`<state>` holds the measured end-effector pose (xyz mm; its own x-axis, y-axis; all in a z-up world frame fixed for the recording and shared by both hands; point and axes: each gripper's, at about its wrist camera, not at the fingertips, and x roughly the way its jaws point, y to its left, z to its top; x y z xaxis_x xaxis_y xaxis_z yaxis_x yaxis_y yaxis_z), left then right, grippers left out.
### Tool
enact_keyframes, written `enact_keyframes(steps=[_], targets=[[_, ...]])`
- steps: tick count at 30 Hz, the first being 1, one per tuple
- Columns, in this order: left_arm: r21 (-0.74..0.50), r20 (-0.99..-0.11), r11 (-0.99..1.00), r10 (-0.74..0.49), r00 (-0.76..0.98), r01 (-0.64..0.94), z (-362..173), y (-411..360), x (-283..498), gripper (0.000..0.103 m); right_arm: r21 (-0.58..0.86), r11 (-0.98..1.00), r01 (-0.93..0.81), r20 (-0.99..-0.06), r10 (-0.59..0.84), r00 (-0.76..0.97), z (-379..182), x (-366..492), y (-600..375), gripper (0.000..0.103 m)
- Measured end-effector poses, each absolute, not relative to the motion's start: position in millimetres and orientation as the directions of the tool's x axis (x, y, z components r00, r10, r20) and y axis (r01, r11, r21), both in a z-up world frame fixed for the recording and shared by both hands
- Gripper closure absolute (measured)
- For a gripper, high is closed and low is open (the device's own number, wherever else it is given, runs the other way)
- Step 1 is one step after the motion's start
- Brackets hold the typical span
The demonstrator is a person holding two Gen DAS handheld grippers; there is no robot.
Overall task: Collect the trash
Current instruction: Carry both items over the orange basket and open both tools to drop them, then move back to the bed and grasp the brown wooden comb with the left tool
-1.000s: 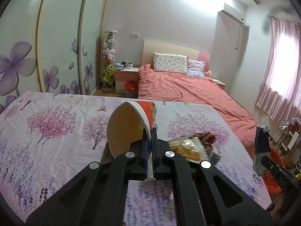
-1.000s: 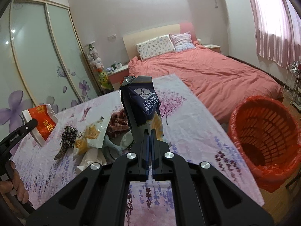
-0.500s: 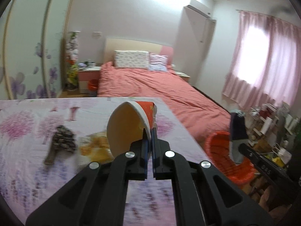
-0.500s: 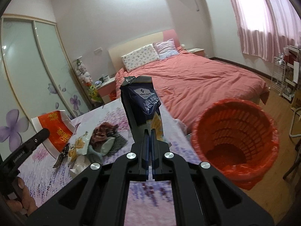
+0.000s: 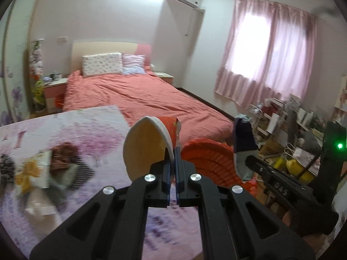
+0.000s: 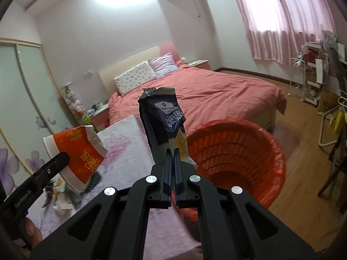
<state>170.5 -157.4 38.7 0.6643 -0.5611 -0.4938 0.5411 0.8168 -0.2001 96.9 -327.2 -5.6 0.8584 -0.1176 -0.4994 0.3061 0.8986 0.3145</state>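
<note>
With the left gripper (image 5: pixel 172 159) clamped on a red paper cup (image 5: pixel 149 145) and the right gripper (image 6: pixel 172 159) pinching a navy cracker bag (image 6: pixel 162 121), the orange bin (image 6: pixel 236 160) at four o'clock risks a miss if either lets go short of its rim.

place: home bedroom | cues: bed (image 5: pixel 138 95), pillows (image 5: pixel 102 64), pink curtains (image 5: pixel 266 49), wardrobe (image 6: pixel 23 99)

Left tool (image 5: pixel 172 158) and right tool (image 6: pixel 172 158), both clamped, pointing slightly downward.
</note>
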Motion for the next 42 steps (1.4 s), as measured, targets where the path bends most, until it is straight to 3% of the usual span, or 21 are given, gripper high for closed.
enact_keyframes(steps=[12,17,18,19,21,24,26,28,34,42], targets=[[-0.207,-0.521,0.731,-0.645,0.559,0.65,4,-247,191,0.098,0.34,0.862,0.375,-0.521,-0.159,0.838,-33,110,-387,0.101],[-0.223,-0.574,0.734,-0.631,0.522,0.641,-17,-270,206,0.098,0.384,0.844,0.374,-0.537,-0.126,0.834,-43,112,-394,0.101],[-0.225,-0.578,0.74,-0.625,0.525,0.633,-19,-270,209,0.09,0.403,0.835,0.376,-0.545,-0.111,0.831,-47,113,-398,0.101],[-0.225,-0.583,0.746,-0.618,0.527,0.626,-21,-269,211,0.073,0.42,0.824,0.38,-0.552,-0.1,0.828,-50,112,-401,0.1],[-0.213,-0.579,0.764,-0.601,0.551,0.609,-24,-265,212,0.057,0.436,0.811,0.389,-0.565,-0.089,0.82,-53,110,-405,0.099],[-0.201,-0.587,0.78,-0.58,0.565,0.592,-25,-257,215,0.055,0.429,0.805,0.409,-0.582,-0.1,0.807,-52,106,-402,0.095],[-0.192,-0.592,0.793,-0.563,0.576,0.578,-24,-248,216,0.054,0.423,0.804,0.418,-0.588,-0.108,0.802,-49,103,-401,0.078],[-0.18,-0.594,0.807,-0.545,0.592,0.563,-23,-238,216,0.052,0.405,0.81,0.425,-0.585,-0.128,0.801,-44,99,-398,0.07],[-0.121,-0.584,0.851,-0.477,0.657,0.511,-12,-194,204,0.043,0.349,0.836,0.423,-0.583,-0.159,0.797,-28,102,-384,0.063],[-0.075,-0.577,0.912,-0.37,0.728,0.403,1,-105,190,0.038,0.287,0.896,0.339,-0.58,-0.119,0.806,-13,112,-324,0.063]])
